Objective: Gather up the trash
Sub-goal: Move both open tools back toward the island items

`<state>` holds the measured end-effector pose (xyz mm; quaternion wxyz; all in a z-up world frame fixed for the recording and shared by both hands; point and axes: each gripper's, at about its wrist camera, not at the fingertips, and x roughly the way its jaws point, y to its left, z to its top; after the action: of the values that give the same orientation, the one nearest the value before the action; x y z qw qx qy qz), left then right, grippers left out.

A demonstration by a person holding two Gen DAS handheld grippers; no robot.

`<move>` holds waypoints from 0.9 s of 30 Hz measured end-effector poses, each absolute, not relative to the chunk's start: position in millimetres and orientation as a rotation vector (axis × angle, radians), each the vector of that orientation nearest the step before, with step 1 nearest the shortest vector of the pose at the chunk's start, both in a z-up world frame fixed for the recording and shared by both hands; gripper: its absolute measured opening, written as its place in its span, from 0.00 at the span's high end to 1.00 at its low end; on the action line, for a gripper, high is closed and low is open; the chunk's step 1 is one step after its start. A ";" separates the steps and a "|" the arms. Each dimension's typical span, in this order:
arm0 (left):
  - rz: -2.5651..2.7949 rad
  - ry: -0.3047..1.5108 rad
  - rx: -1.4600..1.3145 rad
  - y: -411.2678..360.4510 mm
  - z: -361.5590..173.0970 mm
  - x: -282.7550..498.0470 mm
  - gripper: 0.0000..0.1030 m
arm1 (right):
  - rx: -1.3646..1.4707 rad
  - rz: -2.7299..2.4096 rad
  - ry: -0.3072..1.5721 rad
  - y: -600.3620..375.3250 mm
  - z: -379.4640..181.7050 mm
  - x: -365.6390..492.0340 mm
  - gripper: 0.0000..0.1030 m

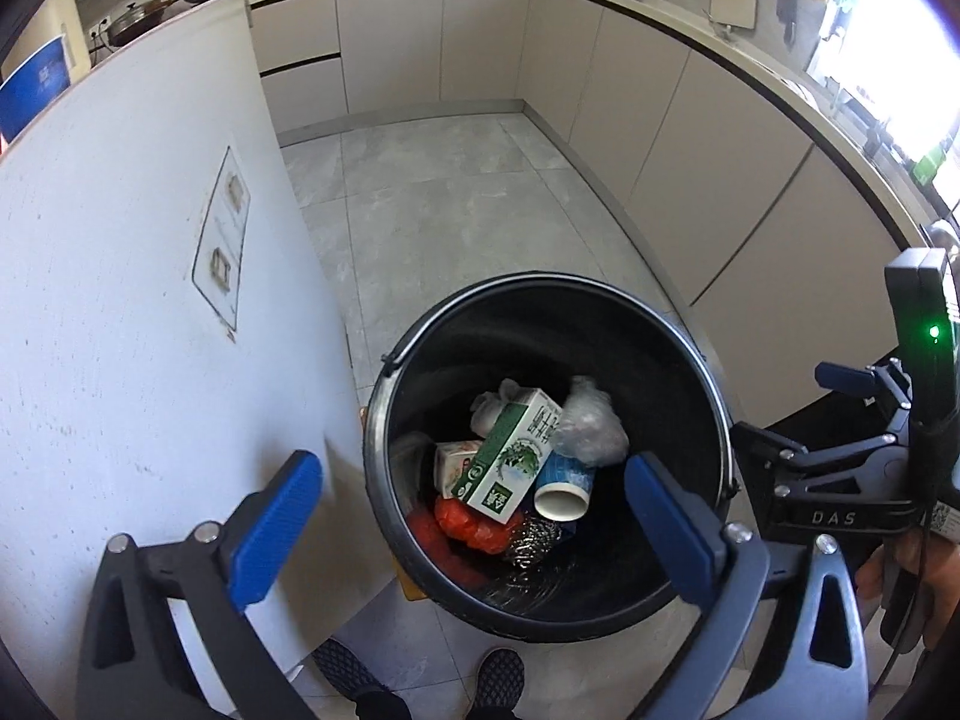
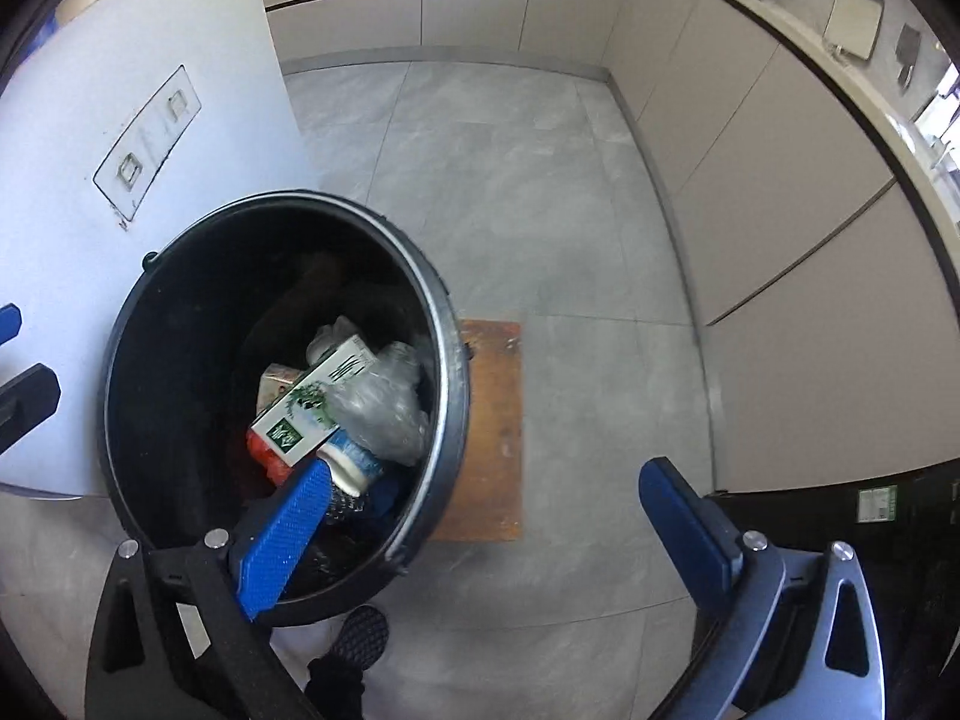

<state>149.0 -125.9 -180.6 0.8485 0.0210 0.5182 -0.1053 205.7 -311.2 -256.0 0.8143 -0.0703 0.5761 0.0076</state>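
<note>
Both sets of jaws are spread wide with nothing in them, hanging over a black bin (image 1: 690,372) already loaded with trash.

Left gripper (image 1: 474,516) and right gripper (image 2: 486,516) have ribbed blue pads on dark frames. That bin is round with a smooth, dark inside and a metal band at the rim, standing on the grey tiled floor (image 1: 456,192) just beside a white panel (image 1: 132,276), partly over a brown wooden board (image 2: 492,420). Inside: a green and white carton (image 1: 510,456) lying tilted on top, its long axis running diagonally, a white paper cup (image 1: 561,486) on its side with the mouth facing the camera, crumpled clear plastic (image 1: 591,420), a red bag (image 1: 474,525), and a shiny steel scrubber (image 1: 531,543).
</note>
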 end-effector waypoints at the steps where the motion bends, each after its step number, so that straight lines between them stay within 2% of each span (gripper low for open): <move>1: -0.225 1.094 0.053 -126.5 -178.9 148.7 0.01 | -0.150 0.018 1.228 -309.8 -254.3 204.7 0.00; 17: -0.207 0.939 0.019 -110.3 -90.5 141.9 0.01 | -0.003 0.046 1.079 -309.8 -177.9 196.8 0.00; 21: -0.198 0.901 0.000 -96.7 -70.2 137.9 0.01 | 0.115 0.085 0.999 -307.9 -151.4 199.1 0.00; 27: -0.130 0.842 -0.036 -54.3 -50.7 129.7 0.01 | 0.098 0.096 0.951 -274.9 -117.6 210.8 0.00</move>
<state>129.7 -54.3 -50.7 0.9105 -0.0173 0.4083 -0.0632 210.8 -274.9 -117.6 0.8867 0.0471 0.4575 0.0462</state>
